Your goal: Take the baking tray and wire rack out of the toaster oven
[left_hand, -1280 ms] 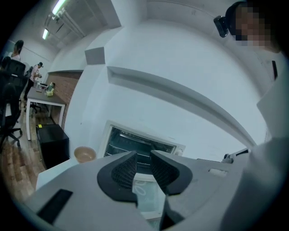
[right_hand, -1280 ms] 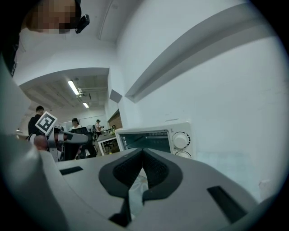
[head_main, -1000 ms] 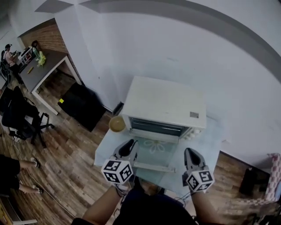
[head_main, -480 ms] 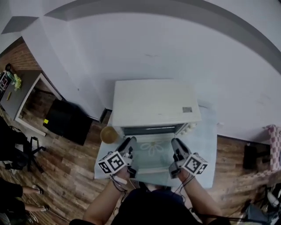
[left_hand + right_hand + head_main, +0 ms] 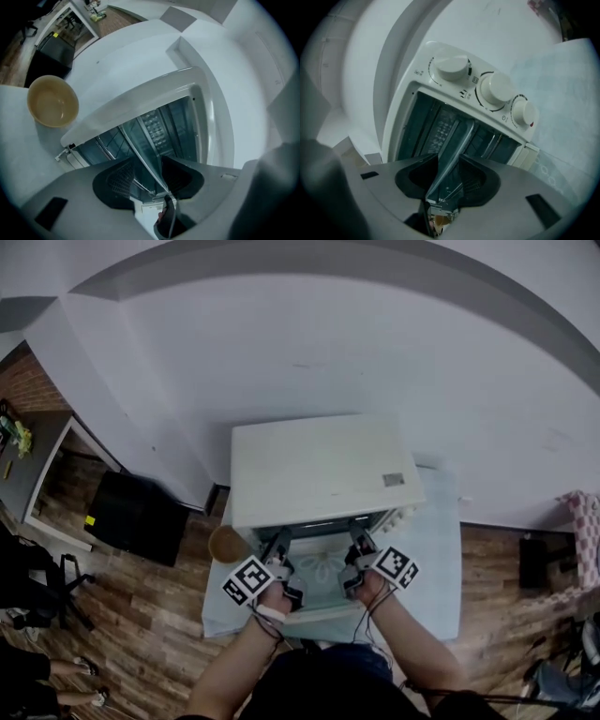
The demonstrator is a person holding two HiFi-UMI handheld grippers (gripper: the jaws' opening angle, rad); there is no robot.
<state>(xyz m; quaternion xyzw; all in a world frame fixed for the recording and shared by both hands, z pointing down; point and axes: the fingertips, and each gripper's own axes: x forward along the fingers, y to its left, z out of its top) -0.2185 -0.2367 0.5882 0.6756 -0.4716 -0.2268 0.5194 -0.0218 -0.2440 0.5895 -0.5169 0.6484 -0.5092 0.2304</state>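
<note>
A white toaster oven stands on the table with its glass door folded down toward me. Both grippers reach into its mouth, the left gripper on the left side and the right gripper on the right. In the left gripper view the baking tray's thin front rim runs between the opening jaws of the left gripper, with wire rack bars beside it. The right gripper is also opening, and the tray's rim lies in its gap. Neither gripper's pads press on the rim.
A tan bowl sits on the table left of the oven, close to the left gripper. Three white knobs line the oven's right side. A pale cloth covers the table. On the floor to the left stands a black box.
Both grippers have moved forward and down from above the open door to the oven's mouth, rolling as they went. My view has shifted over the oven.
</note>
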